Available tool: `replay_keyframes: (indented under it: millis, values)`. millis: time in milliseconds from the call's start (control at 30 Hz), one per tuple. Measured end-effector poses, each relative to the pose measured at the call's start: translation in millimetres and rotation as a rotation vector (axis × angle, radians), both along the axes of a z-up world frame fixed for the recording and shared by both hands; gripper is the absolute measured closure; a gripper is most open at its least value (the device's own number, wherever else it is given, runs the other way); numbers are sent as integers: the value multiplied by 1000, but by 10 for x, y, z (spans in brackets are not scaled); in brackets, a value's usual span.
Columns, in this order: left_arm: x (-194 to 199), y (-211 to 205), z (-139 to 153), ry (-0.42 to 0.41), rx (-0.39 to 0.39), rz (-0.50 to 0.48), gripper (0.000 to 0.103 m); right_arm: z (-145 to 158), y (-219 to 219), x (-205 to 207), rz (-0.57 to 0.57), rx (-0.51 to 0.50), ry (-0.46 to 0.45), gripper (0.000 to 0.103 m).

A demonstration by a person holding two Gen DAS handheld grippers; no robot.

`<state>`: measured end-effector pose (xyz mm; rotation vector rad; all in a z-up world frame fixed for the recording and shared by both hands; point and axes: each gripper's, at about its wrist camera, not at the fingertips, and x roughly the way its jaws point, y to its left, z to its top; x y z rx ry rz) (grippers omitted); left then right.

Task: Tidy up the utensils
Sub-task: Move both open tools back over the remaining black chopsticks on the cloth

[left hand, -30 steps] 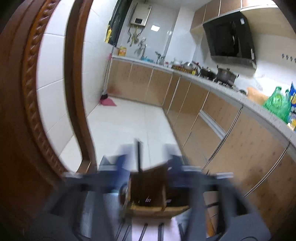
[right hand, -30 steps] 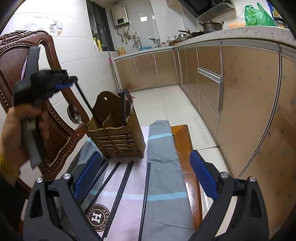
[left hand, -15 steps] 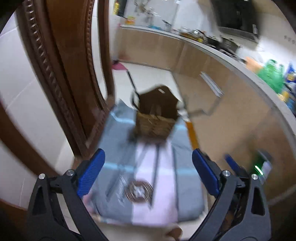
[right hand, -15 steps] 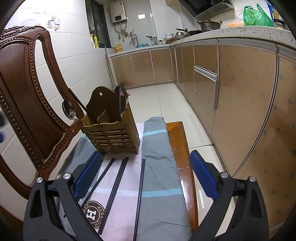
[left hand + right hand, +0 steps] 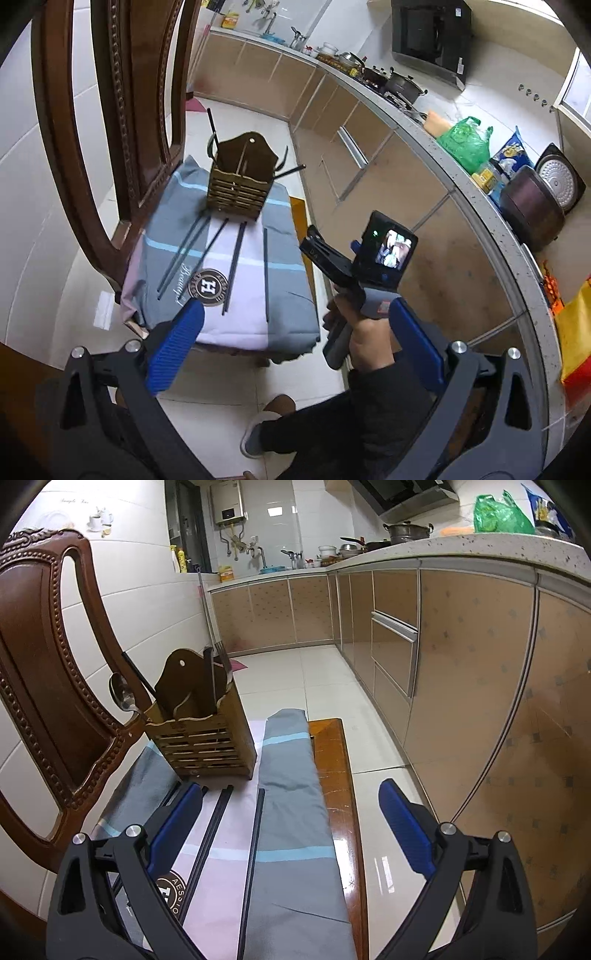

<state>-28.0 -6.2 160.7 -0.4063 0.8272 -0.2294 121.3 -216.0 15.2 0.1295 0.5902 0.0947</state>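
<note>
Four black chopsticks (image 5: 207, 254) are lying loose on the grey-and-pink cloth (image 5: 288, 295) covering the chair seat, left of centre in the left wrist view, long axes running from the lower frame up toward the wooden utensil holder (image 5: 238, 177), tips fanning slightly apart. One further chopstick (image 5: 211, 123) is standing in the holder's left compartment, leaning toward upper left; a second ago it was pinched between the left pads above the holder, which then was filling the lower frame and is now sitting small at upper centre left. Left gripper (image 5: 291, 345): jaws opening, nothing between them. Right gripper (image 5: 290, 825): jaws spread wide, empty, hanging over the cloth at lower centre of its own view, framing much as before; its handle is sitting in the person's right hand (image 5: 364, 332). A spoon (image 5: 123, 698) is leaning from the holder's left side toward the carved chair back (image 5: 44, 657).
</note>
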Motion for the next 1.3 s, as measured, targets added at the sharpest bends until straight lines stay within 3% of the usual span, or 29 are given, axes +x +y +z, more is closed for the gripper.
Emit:
replay_keyframes:
  millis: [233, 833, 900, 1100, 1167, 1233, 1267, 1300]
  values:
    - [-104, 60, 44, -7, -27, 7, 4, -5, 67, -19, 12, -11, -1, 9]
    - [-67, -106, 50, -29, -3, -44, 4, -40, 130, 27, 35, -22, 12, 9]
    - [-18, -86, 16, -28, 10, -9, 4, -59, 147, 41, 41, -25, 13, 9]
    - [425, 6, -226, -104, 153, 53, 4, -162, 172, 143, 45, -15, 36, 9]
    - [754, 83, -420, -69, 270, 104, 4, -207, 195, 187, 49, -16, 44, 9]
    - [1140, 128, -715, -27, 473, 168, 4, -255, 213, 250, 54, -13, 62, 9]
    - [1367, 151, -934, 12, 529, 143, 4, -294, 230, 302, 58, -13, 74, 9]
    - [1523, 186, -1097, 56, 523, 121, 4, -318, 245, 335, 60, -15, 82, 9]
